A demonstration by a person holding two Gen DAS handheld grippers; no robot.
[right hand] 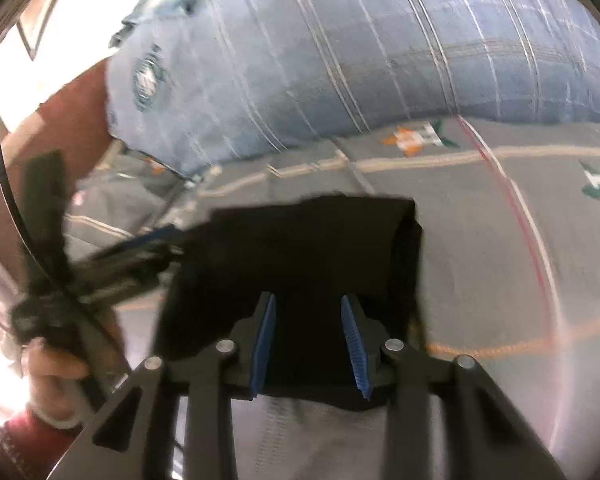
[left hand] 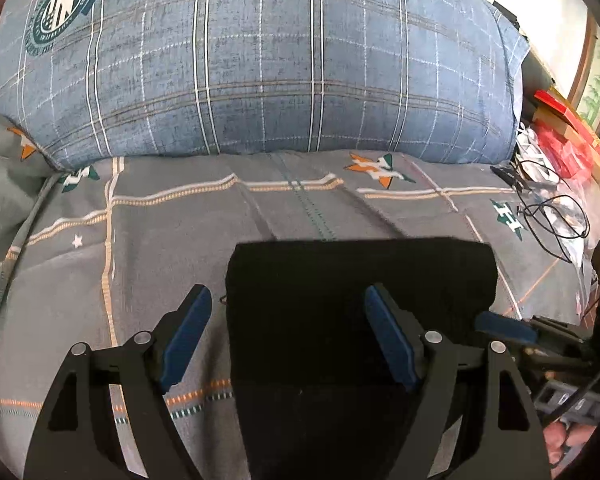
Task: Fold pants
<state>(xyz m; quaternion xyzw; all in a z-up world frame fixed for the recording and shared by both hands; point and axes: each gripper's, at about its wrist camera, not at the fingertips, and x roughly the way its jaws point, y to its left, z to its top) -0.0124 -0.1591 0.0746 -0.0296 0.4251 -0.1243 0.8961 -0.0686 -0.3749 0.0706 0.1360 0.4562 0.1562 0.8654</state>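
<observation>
I am pointing my left gripper down at the bed, its jaws standing wide with nothing between the pads: 1 blue pad hangs over the grey patterned bedsheet, the other over the black pants. I am tilting my right gripper down over the same pants, jaws partly apart; I cannot tell whether the pads are pinching the cloth. My left hand, in a dark red sleeve, is gripping its handle. The 1 pair of pants is lying folded into a compact rectangle on the sheet, just in front of 1 blue plaid pillow. I am counting 2 grippers.
</observation>
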